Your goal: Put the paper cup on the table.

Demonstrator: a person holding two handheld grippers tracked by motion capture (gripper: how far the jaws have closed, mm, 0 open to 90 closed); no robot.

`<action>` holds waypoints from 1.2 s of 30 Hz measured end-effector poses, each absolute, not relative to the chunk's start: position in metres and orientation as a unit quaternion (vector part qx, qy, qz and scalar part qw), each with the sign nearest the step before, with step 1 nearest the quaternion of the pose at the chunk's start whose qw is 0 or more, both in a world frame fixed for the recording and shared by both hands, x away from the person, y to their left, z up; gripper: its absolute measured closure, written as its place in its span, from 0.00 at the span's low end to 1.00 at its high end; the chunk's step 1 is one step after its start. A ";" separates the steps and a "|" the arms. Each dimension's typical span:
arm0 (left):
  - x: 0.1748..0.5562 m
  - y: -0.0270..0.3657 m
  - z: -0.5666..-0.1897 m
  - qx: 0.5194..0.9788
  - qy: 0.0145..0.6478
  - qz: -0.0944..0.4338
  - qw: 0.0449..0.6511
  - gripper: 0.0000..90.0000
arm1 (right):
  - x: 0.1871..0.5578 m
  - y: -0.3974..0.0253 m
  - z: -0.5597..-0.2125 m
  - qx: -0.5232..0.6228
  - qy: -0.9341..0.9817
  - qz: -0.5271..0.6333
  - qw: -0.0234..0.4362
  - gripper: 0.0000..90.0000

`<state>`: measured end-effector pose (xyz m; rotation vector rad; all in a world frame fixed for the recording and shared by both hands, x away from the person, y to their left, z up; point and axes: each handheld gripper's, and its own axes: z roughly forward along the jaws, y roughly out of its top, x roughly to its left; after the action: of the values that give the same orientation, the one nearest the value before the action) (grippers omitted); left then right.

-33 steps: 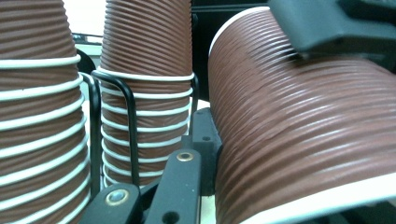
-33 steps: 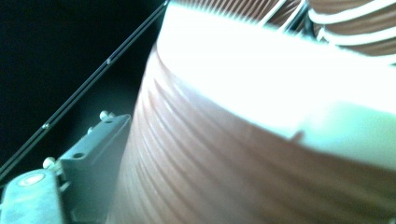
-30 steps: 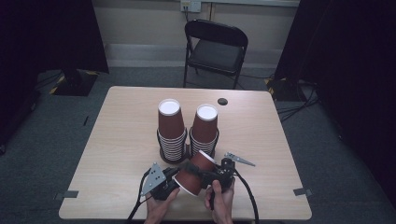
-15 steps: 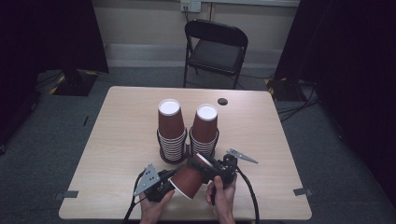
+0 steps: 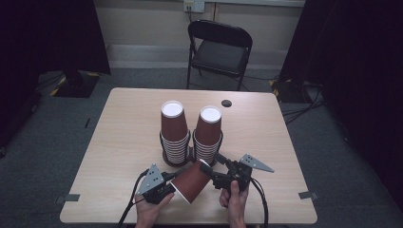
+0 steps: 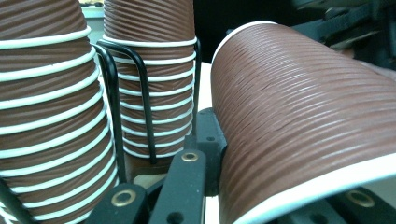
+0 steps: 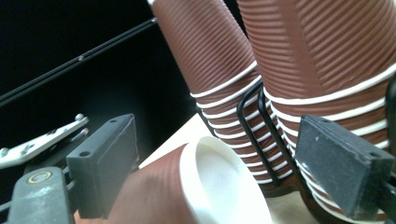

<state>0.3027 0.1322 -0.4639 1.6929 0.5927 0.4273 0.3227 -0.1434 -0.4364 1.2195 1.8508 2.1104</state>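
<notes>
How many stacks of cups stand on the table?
2: the left stack and the right stack, side by side in a wire holder at the table's middle; a loose cup lies nearer.

The high view looks forward and down over the whole table [image 5: 119, 133] from its near side. Both gripper views sit low and close, sharing the cup stacks [image 6: 149, 84] [image 7: 327, 70].

Left hand-held gripper [image 5: 167, 186] clamped; right hand-held gripper [image 5: 212, 167] jaws apart.

Studio-like test room: black curtains [image 5: 52, 42] (both sides), lone table [image 5: 123, 142], folding chair [image 5: 219, 47], grey carpet [image 5: 43, 142].
</notes>
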 end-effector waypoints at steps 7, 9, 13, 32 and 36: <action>0.310 0.136 -0.463 0.753 0.266 0.154 0.582 0.96 | 0.315 -0.159 -0.442 0.381 0.612 0.691 0.052 0.14; 0.312 0.138 -0.462 0.758 0.270 0.147 0.575 0.96 | 0.313 -0.162 -0.446 0.379 0.614 0.689 0.061 0.14; 0.317 0.141 -0.458 0.767 0.283 0.137 0.559 0.96 | 0.311 -0.163 -0.453 0.366 0.618 0.689 0.099 0.14; 0.327 0.139 -0.435 0.820 0.291 0.126 0.476 0.96 | 0.295 -0.145 -0.472 0.297 0.731 0.582 0.193 0.13; 0.331 0.138 -0.432 0.827 0.297 0.112 0.464 0.96 | 0.293 -0.141 -0.473 0.286 0.748 0.556 0.223 0.14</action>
<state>0.3314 0.1378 -0.4323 2.0308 0.7303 0.2756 0.2933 -0.1413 -0.4731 0.7900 2.0666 1.5344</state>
